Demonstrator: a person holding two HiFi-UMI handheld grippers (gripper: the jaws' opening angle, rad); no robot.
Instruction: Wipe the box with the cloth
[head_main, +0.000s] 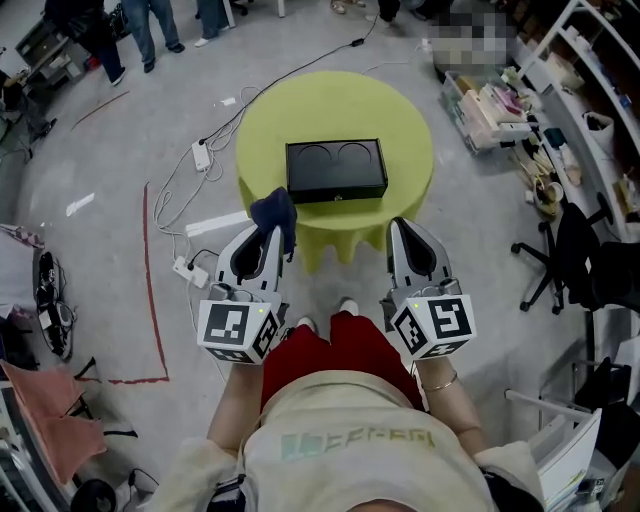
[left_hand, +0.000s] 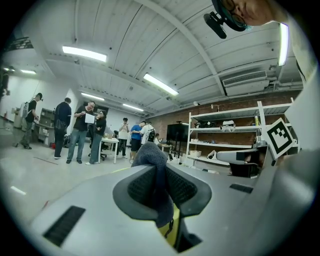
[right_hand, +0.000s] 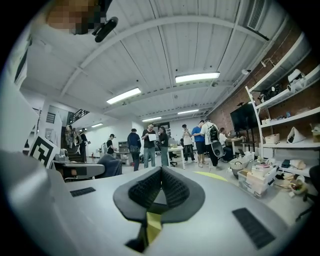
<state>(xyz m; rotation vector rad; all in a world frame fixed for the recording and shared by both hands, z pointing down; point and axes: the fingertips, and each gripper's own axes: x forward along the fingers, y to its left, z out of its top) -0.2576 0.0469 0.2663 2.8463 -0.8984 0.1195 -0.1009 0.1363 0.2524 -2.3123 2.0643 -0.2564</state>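
Yeah, left gripper (head_main: 274, 230) and right gripper (head_main: 398, 226): pale grey shells, black ribbed pads (right_hand: 175, 189), black-and-white marker cubes (head_main: 238, 328). Cream shirt (head_main: 340, 445), red trousers (head_main: 335, 350).

The lower end of the cloth (head_main: 275, 210) is hidden between the jaws of the left gripper (head_main: 272, 236). A small piece on the front of the box (head_main: 336, 170) is too small to tell.

A: Left gripper (head_main: 268, 238), state?
B: Jaws pressed onto the cloth (head_main: 275, 212), pointing forward.
A: Right gripper (head_main: 402, 235)?
B: Jaws together, nothing between them. It is level with the left, both forearms extended ahead of the torso.
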